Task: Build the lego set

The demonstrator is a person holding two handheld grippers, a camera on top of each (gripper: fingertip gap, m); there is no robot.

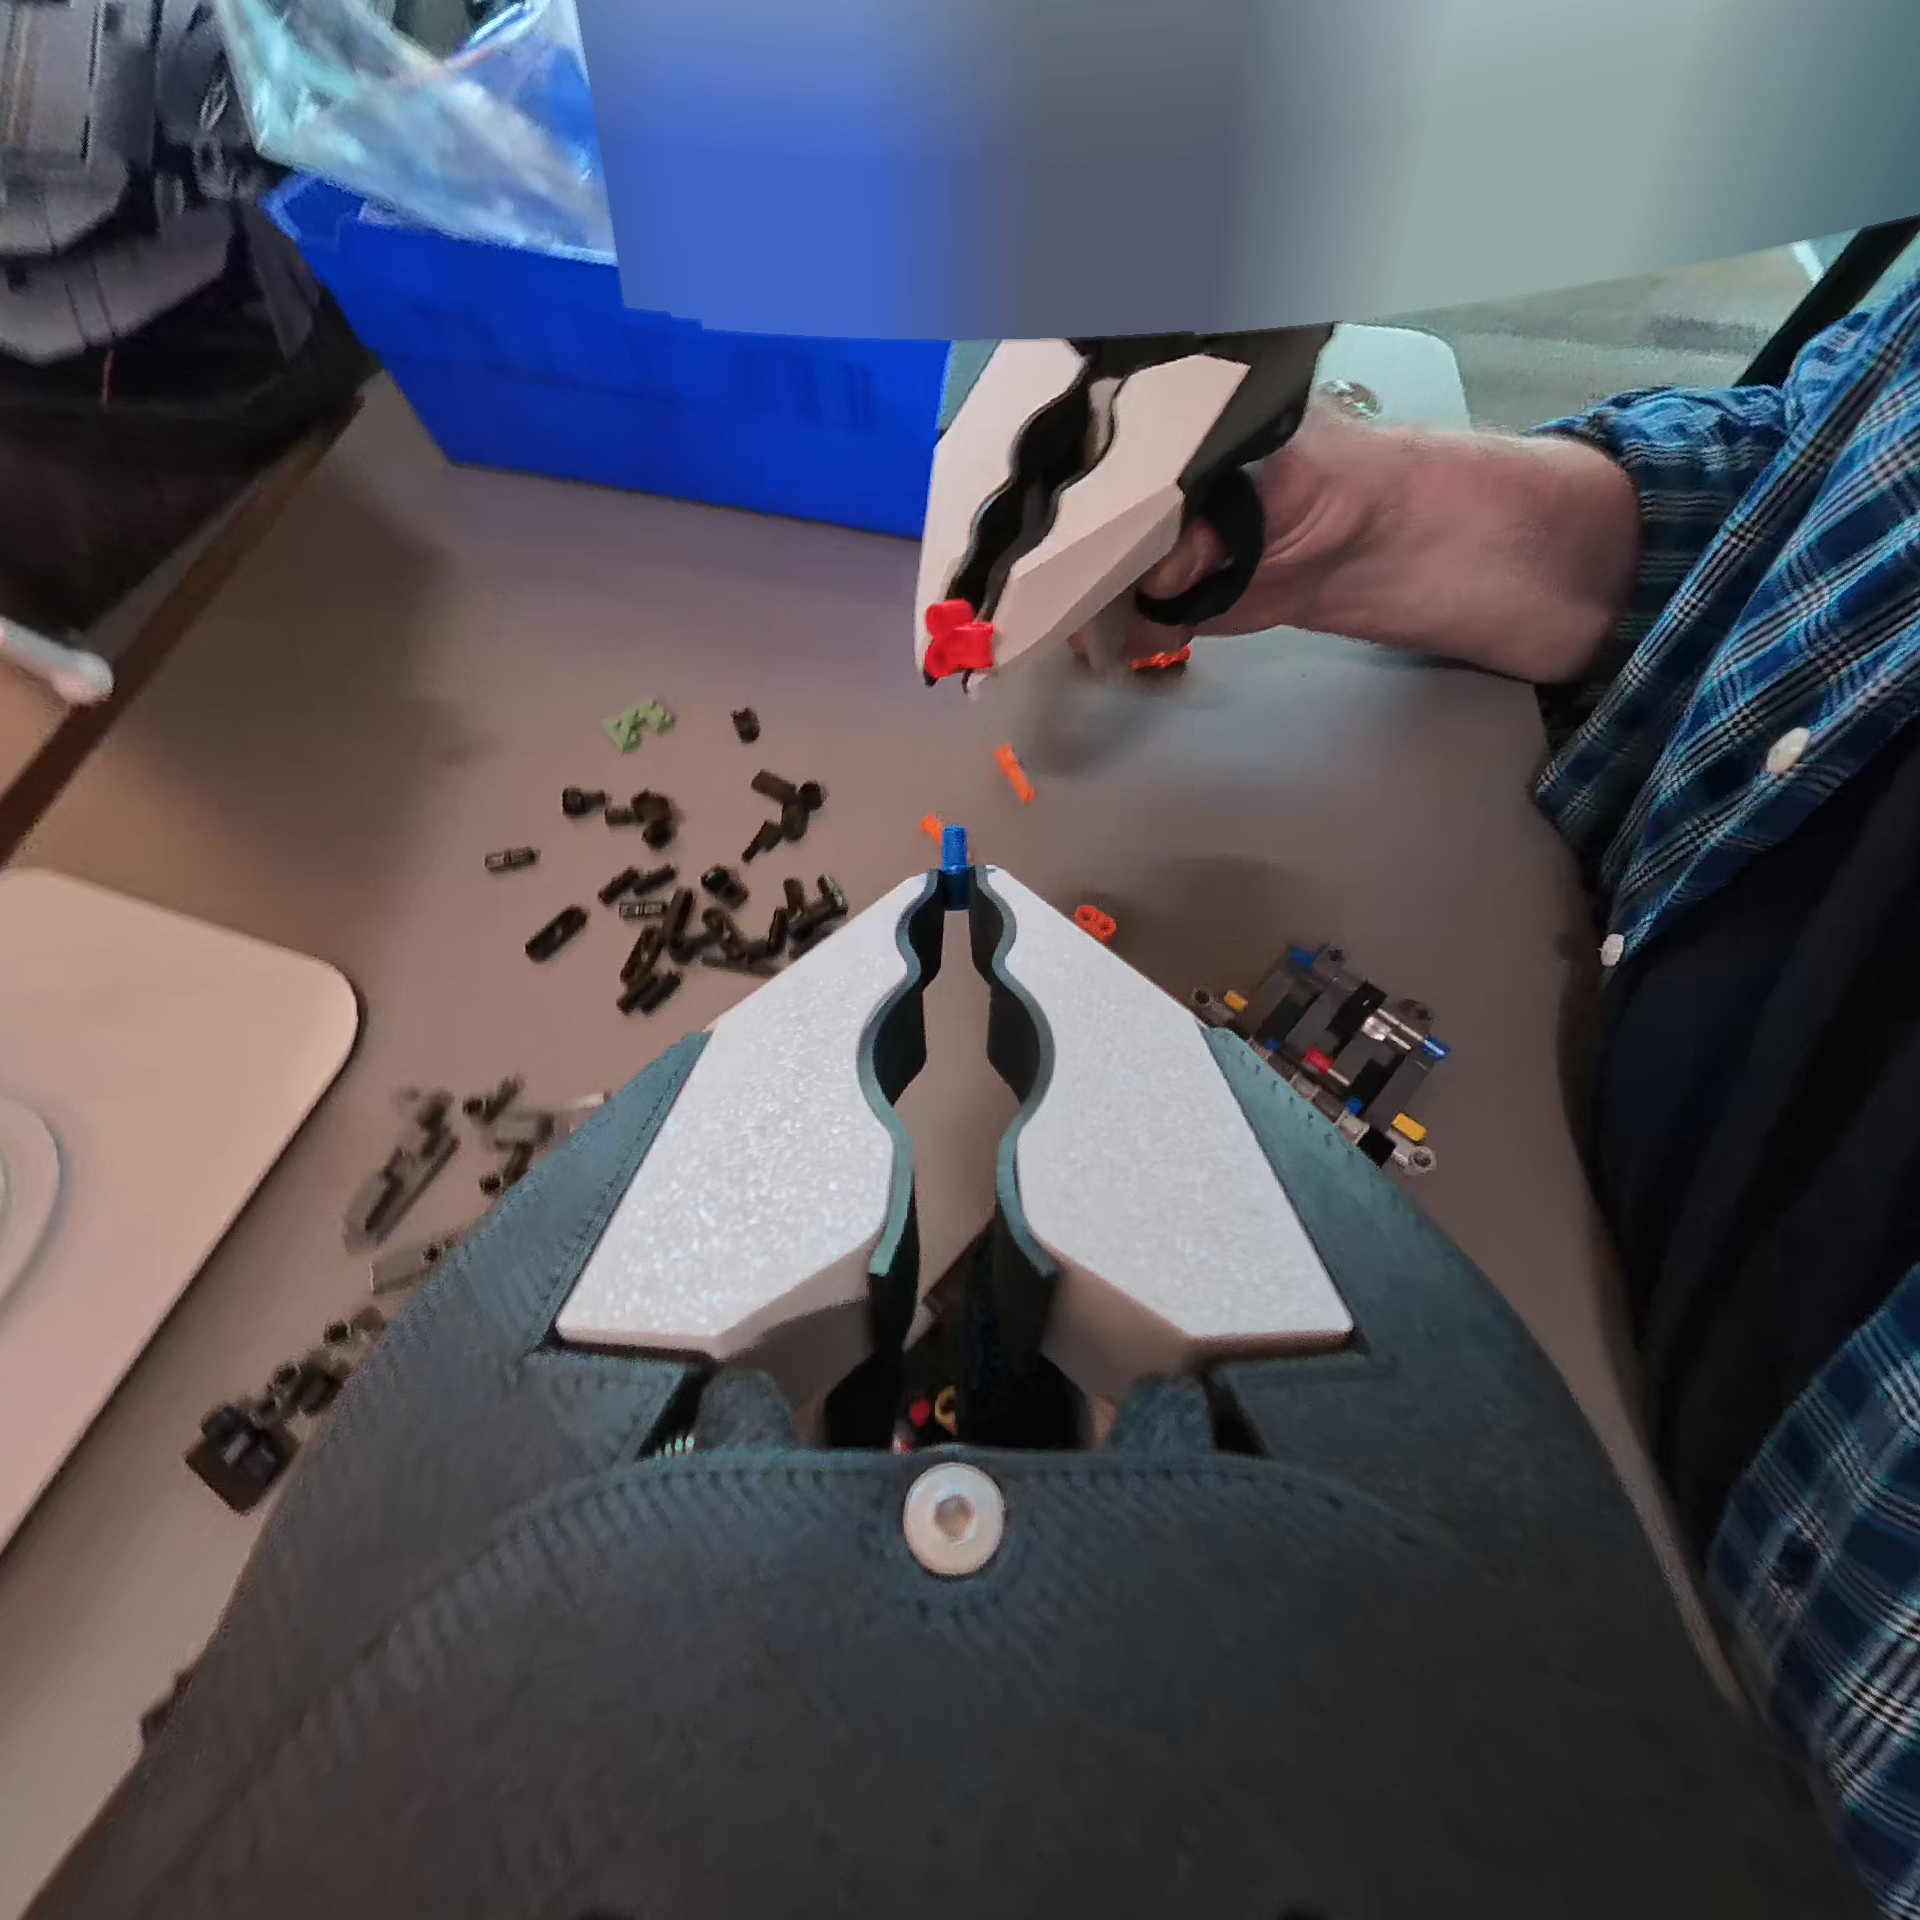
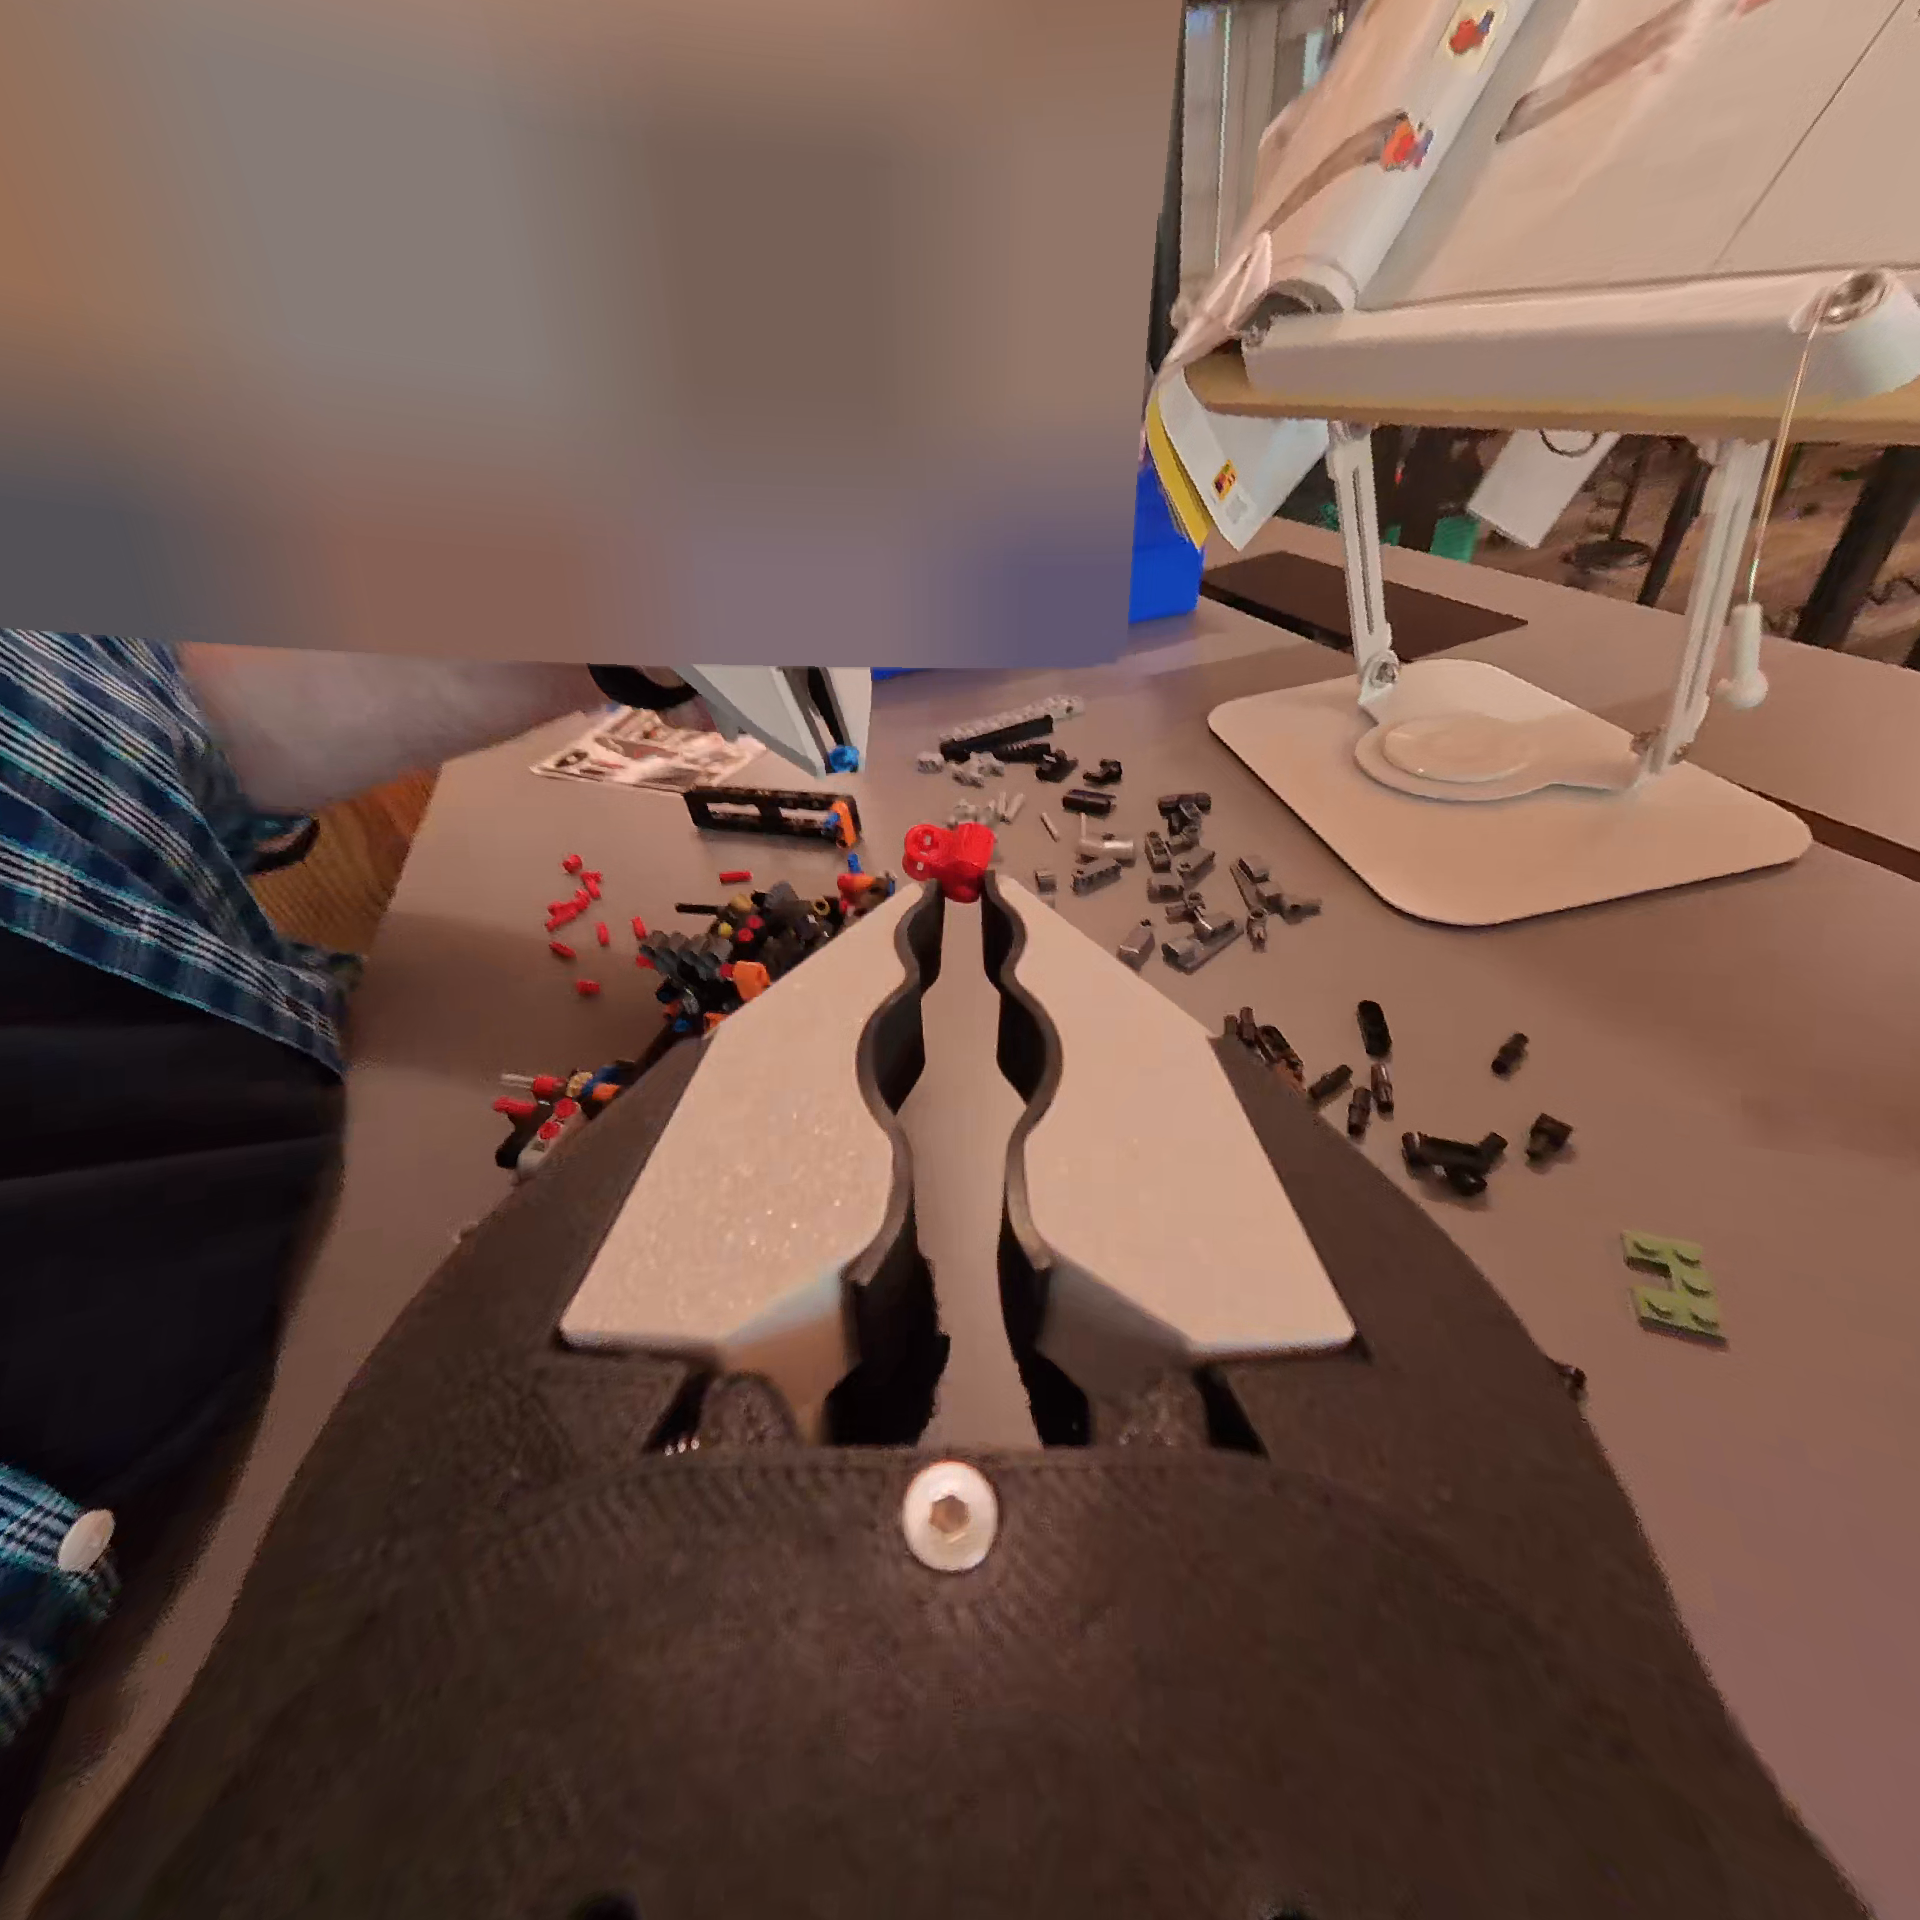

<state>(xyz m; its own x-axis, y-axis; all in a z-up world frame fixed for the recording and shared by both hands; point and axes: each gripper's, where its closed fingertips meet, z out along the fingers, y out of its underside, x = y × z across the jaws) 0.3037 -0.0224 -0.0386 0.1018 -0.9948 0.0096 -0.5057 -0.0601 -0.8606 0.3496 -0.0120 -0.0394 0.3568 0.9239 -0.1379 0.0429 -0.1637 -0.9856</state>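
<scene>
My left gripper [image 1: 954, 883] is shut on a small blue pin [image 1: 954, 854] that sticks out past its tips above the grey table. My right gripper [image 2: 961, 883] is shut on a red connector piece [image 2: 948, 854]. In the left wrist view the right gripper [image 1: 961, 660] hangs farther off, tips down, with the red connector [image 1: 956, 636] in it, above and beyond the blue pin. In the right wrist view the left gripper [image 2: 831, 753] shows at the far left with the blue pin [image 2: 847, 756]. A partly built grey and black assembly [image 1: 1340, 1039] lies to the right.
Black pins [image 1: 686, 914] and orange pieces [image 1: 1013, 774] lie scattered on the table. A blue bin [image 1: 644, 353] stands at the back. A white stand [image 2: 1507, 790] holds an instruction booklet. A green plate [image 2: 1673, 1283], grey parts [image 2: 1174, 883], red pins [image 2: 577, 914] and a person's checked sleeve [image 1: 1745, 623] show. One gripper's finger ends stand about 6 cm off the other's.
</scene>
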